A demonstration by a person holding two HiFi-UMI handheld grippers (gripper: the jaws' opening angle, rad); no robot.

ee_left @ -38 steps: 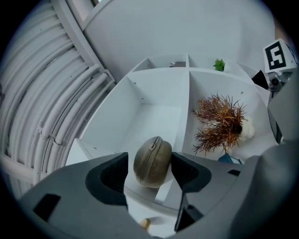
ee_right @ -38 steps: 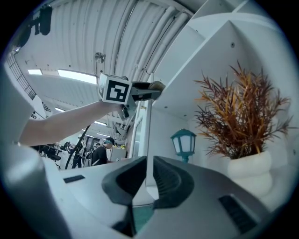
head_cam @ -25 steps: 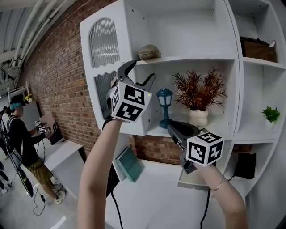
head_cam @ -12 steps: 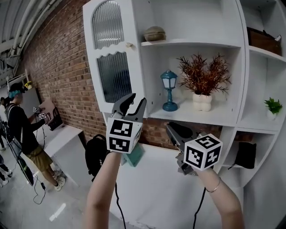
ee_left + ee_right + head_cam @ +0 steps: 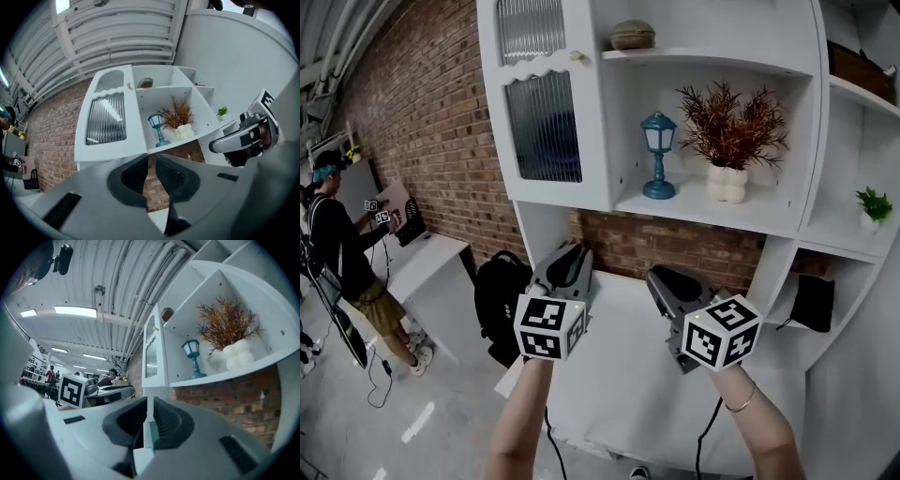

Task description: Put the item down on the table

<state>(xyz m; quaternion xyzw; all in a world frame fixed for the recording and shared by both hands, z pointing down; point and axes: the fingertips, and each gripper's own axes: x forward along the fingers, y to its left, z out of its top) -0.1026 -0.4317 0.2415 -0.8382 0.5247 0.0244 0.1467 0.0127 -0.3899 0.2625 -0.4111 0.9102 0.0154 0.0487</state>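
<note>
Both grippers hover side by side over the white table (image 5: 623, 384), pointing at the shelf unit. My left gripper (image 5: 571, 257) has its jaws closing down to a narrow slit. In the left gripper view only brick wall shows through that slit, with nothing between the jaws of the left gripper (image 5: 150, 169). My right gripper (image 5: 658, 278) holds its jaws together. A thin teal sliver (image 5: 151, 433) shows at the gap of the right gripper (image 5: 147, 427); I cannot tell whether it is gripped or lies beyond. No teal item shows in the head view.
The white shelf unit holds a blue lantern (image 5: 659, 155), a dried plant in a white pot (image 5: 727, 141), a stone-like piece (image 5: 633, 35) and a small green plant (image 5: 872, 206). A glass cabinet door (image 5: 544, 127) is at left. A black backpack (image 5: 501, 298) sits beside the table. A person (image 5: 342, 253) stands far left.
The left gripper has come down from the cabinet door to just above the table and its jaws have narrowed. The right gripper has stayed low. The teal item seen earlier no longer shows.
</note>
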